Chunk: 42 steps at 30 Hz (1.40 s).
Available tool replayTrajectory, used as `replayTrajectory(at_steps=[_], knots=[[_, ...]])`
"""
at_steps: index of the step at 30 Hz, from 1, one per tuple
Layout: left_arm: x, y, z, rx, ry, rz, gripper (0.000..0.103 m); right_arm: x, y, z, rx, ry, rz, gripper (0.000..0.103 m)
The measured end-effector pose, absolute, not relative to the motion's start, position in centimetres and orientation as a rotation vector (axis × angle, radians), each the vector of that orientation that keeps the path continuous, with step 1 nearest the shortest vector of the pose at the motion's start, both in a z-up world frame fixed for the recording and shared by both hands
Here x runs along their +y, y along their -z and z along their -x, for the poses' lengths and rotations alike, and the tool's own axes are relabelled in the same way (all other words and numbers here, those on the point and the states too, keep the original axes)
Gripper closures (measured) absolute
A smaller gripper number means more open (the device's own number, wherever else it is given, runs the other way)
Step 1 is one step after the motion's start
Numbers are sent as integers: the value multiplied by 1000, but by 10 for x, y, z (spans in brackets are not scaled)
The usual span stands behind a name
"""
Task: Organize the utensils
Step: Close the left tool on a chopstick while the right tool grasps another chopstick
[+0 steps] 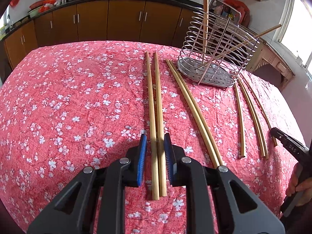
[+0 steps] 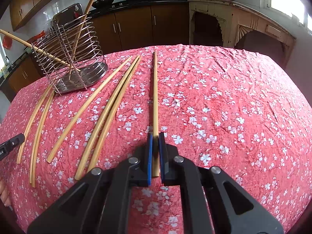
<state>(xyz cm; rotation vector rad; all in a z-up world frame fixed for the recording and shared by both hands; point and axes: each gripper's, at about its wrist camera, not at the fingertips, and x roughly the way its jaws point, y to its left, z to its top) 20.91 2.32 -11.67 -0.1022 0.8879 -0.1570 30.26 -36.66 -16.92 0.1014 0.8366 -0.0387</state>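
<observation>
**Two grippers, each at its own chopsticks**

Two black grippers with blue-padded fingers point down at a bench covered in a red cloth printed with white blossoms [image 1: 68, 97]. The left gripper [image 1: 155, 142] has its fingers set either side of a pair of pale bamboo chopsticks [image 1: 155, 107] that lie side by side on the cloth. The right pad touches the pair; a thin gap shows at the left pad, so this is not a firm clamp. The pair runs straight ahead from between the fingers.

The right gripper [image 2: 155, 138] has its fingers drawn together on a single bamboo chopstick [image 2: 155, 97], which also runs straight ahead from the fingertips along the cloth.

Between the two grippers lie more loose chopsticks: a second touching pair [image 1: 195, 105] just right of the left fingers, a lone stick [image 1: 240, 117] beyond that, and another pair [image 1: 253, 120] nearer the right gripper.

Ahead and to the right of the left fingers stands a silver wire utensil holder with a perforated steel base [image 1: 214, 58]. Two chopsticks [image 1: 205, 9] already lean inside it, their tops poking out. Brown kitchen cabinets [image 1: 93, 19] line the far wall.
</observation>
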Motion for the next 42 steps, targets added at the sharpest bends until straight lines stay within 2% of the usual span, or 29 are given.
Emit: replayTrajectory(at_steps=[18,26,38,42], knots=[[56,116,-222,888,48,145,84,-364,170,-302,834,39,-83,95],[35,116,-211,910,139,145,84,-364,169,-301,834,37,-81,95],[58,114,-220,945,136,161,85,-364,169,-298,839,26,-42,95],[40,115,-211,944,175,109,85,-363,169,-298,836,27,-34,95]])
